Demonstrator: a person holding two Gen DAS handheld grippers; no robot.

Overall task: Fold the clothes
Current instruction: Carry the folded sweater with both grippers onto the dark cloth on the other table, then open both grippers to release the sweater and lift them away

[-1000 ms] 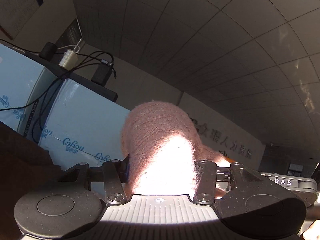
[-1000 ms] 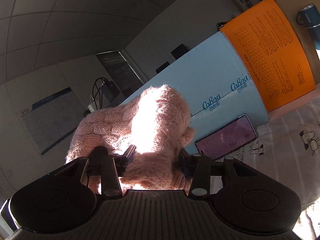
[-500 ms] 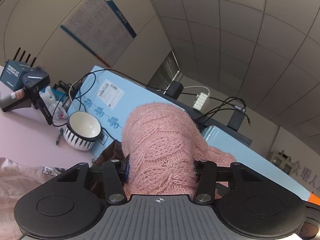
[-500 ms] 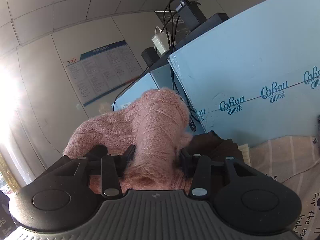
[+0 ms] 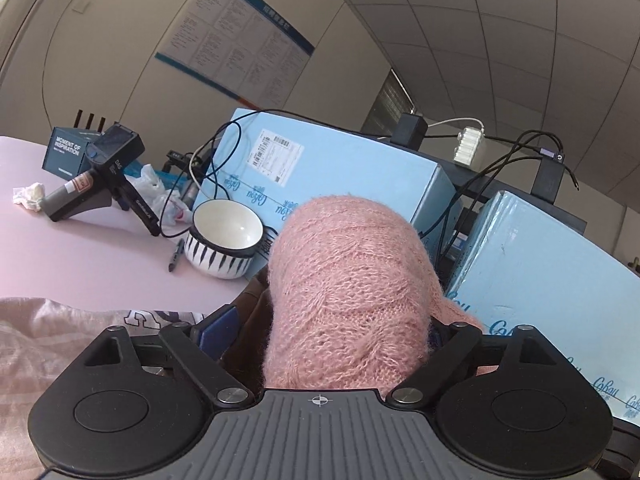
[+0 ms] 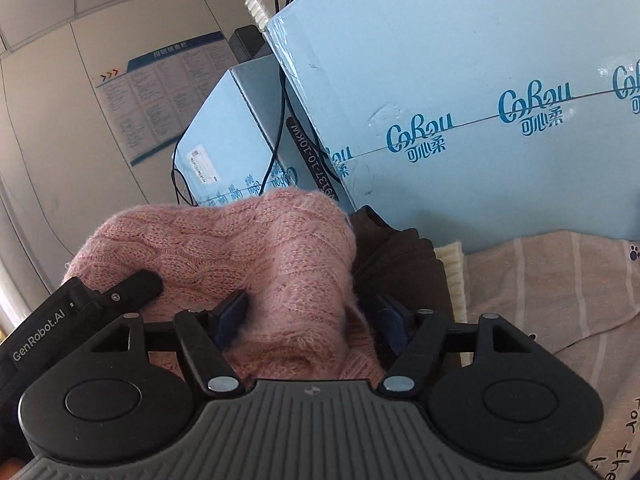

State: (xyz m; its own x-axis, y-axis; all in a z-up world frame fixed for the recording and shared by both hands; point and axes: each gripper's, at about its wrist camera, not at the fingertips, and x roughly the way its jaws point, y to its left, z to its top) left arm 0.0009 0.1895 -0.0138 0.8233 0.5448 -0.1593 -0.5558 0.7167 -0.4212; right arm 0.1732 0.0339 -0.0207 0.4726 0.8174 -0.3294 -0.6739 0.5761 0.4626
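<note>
your left gripper [image 5: 320,336] has its jaws opening, and the fuzzy pink cable-knit sweater [image 5: 348,296] sits bunched between them at the lower centre of the left wrist view; the blue pad at lower left stands clear of the wool, so nothing is pinched there now. your right gripper [image 6: 308,316] is opening as well: in the right wrist view the same sweater [image 6: 256,256] fills the gap at lower centre, and both blue pads look just off the knit, though fuzz hides the exact edge.

the relation to watch: the sweater lies straight ahead of both grippers, humped up and draped over a dark brown garment [image 6: 400,256] in front of the light blue cardboard boxes [image 6: 460,100]. in the right view its long axis runs from the centre toward the middle left, where the other gripper's black finger [image 6: 132,286] rests on it. so the two hands flank one ridge of cloth, close together, the left one on the far end. i judge both are letting it settle; draw straight back, or the fuzz may snag.
</note>
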